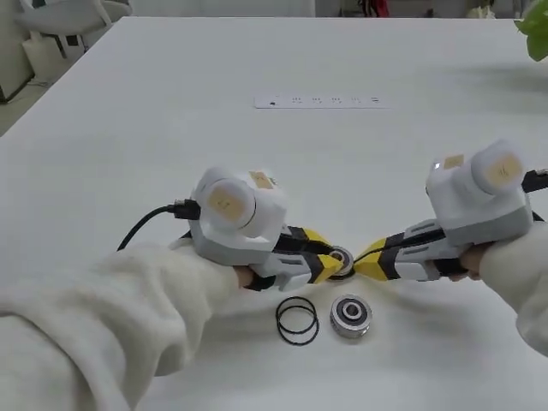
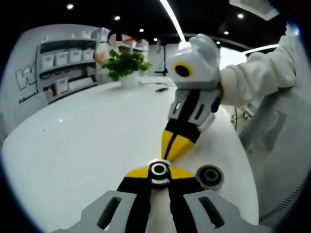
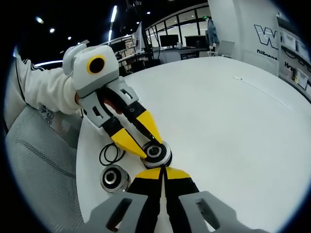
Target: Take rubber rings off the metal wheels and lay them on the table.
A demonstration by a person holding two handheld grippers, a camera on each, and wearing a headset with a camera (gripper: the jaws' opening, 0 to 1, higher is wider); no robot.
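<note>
My left gripper [image 1: 330, 261] [image 2: 159, 171] is shut on a small metal wheel [image 1: 341, 259] [image 2: 159, 170] [image 3: 156, 152] with a dark rubber rim, held just above the table. My right gripper [image 1: 360, 257] [image 3: 163, 172] has its jaws together, and its yellow tips touch that wheel's rim from the opposite side; I cannot tell whether they pinch the rubber. In the left gripper view the right gripper [image 2: 175, 148] comes down from above onto the wheel. A second wheel [image 1: 350, 315] [image 2: 210, 175] [image 3: 114, 178] lies flat on the table nearby. Two loose black rubber rings [image 1: 297, 319] [image 3: 111, 154] lie beside it, overlapping.
The white table [image 1: 257, 171] stretches far ahead, with a flat strip of sockets [image 1: 317, 102] at mid-distance. A potted plant [image 2: 124, 65] stands at the far right corner. A black cable [image 1: 150, 221] trails from the left gripper. Grey chairs [image 1: 64, 17] stand beyond the table's left edge.
</note>
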